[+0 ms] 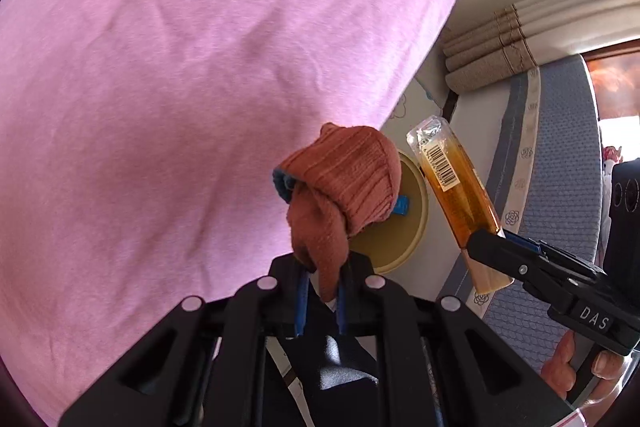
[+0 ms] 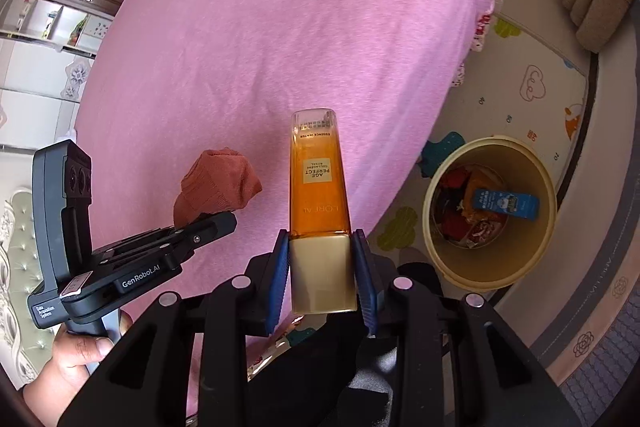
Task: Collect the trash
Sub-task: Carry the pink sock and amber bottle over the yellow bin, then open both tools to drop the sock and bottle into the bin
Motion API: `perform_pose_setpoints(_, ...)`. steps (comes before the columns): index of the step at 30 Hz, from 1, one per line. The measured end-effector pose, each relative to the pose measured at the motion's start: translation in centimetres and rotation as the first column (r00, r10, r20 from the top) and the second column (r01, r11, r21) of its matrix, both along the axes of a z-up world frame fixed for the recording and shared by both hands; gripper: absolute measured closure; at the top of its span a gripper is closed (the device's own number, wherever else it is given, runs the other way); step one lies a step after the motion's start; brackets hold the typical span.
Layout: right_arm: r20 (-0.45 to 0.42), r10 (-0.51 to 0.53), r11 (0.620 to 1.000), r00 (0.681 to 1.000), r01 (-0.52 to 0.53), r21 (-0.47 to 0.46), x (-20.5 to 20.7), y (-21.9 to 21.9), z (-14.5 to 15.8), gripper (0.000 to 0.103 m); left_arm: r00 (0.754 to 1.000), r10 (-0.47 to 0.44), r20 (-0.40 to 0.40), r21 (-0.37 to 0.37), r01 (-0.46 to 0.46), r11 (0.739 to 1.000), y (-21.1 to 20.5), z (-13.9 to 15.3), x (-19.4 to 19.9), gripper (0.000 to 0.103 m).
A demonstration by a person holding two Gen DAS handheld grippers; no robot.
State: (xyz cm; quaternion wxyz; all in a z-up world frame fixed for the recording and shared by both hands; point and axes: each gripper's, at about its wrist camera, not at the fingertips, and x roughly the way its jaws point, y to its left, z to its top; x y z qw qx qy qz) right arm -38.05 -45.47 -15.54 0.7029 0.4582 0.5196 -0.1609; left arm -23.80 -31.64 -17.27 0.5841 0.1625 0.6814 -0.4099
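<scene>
My left gripper (image 1: 322, 277) is shut on a rust-brown knitted sock (image 1: 340, 183) that bunches up over the edge of the pink bed. The same sock (image 2: 218, 187) shows in the right wrist view, with the left gripper (image 2: 216, 227) coming in from the left. My right gripper (image 2: 322, 269) is shut on the gold cap of an amber cosmetic bottle (image 2: 320, 183), held upright. In the left wrist view that bottle (image 1: 454, 187) and the right gripper (image 1: 486, 247) sit at the right. A cream trash bin (image 2: 540, 251) stands on the floor to the right, with wrappers and a blue box inside.
The pink bed sheet (image 2: 280, 27) fills most of both views. A patterned play mat (image 2: 532, 91) covers the floor around the bin. Beige rolled cushions (image 1: 488, 51) lie at the back. A grey quilted mat (image 1: 560, 155) runs along the right. A hand (image 2: 76, 355) grips the left tool's handle.
</scene>
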Motion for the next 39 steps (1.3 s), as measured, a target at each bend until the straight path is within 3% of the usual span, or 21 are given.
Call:
perform_pose_setpoints(8,-0.045,-0.135,0.990,0.990,0.136,0.020,-8.1,-4.8,-2.7,0.072,0.988,-0.156,-0.021,0.027,0.157,0.987,-8.6,-2.4,-7.0,0.092)
perform_pose_setpoints(16,-0.089,-0.245,0.967,0.965,0.250,0.051,-14.3,-7.2,-5.9,0.072,0.962,-0.270,-0.046,0.066,0.272,0.960,-14.4,-6.1,-12.7,0.092)
perform_pose_setpoints(23,-0.131,-0.299,0.946,0.945,0.312,0.089,-17.1,-7.6,-9.2,0.072,0.933,-0.351,-0.076,0.105,0.358,0.928,-17.2,-9.5,-16.1,0.092)
perform_pose_setpoints(33,-0.159,-0.341,0.922,0.926,0.363,0.136,-18.1,-7.5,-13.1,0.072,0.904,-0.414,-0.109,0.176,0.428,0.887,-18.5,-14.1,-17.6,0.092)
perform_pose_setpoints(34,-0.159,-0.345,0.920,0.925,0.367,0.137,-18.2,-7.5,-13.3,0.072,0.899,-0.419,-0.126,0.177,0.436,0.882,-18.5,-14.5,-17.6,0.088)
perform_pose_setpoints(36,-0.163,-0.357,0.913,0.920,0.380,0.147,-18.4,-7.6,-13.5,0.070,0.897,-0.420,-0.136,0.189,0.439,0.878,-18.7,-14.9,-17.6,0.061)
perform_pose_setpoints(37,-0.162,-0.362,0.911,0.918,0.385,0.150,-18.5,-7.7,-13.6,0.069,0.900,-0.419,-0.120,0.206,0.435,0.876,-18.7,-15.0,-17.5,0.027)
perform_pose_setpoints(38,-0.161,-0.368,0.909,0.916,0.391,0.144,-18.7,-7.7,-13.5,0.063,0.904,-0.417,-0.092,0.215,0.427,0.878,-18.8,-15.0,-17.4,0.018)
perform_pose_setpoints(39,-0.165,-0.371,0.910,0.914,0.393,0.134,-18.8,-7.8,-13.4,0.062,0.904,-0.419,-0.084,0.212,0.427,0.879,-18.9,-15.1,-17.5,0.019)
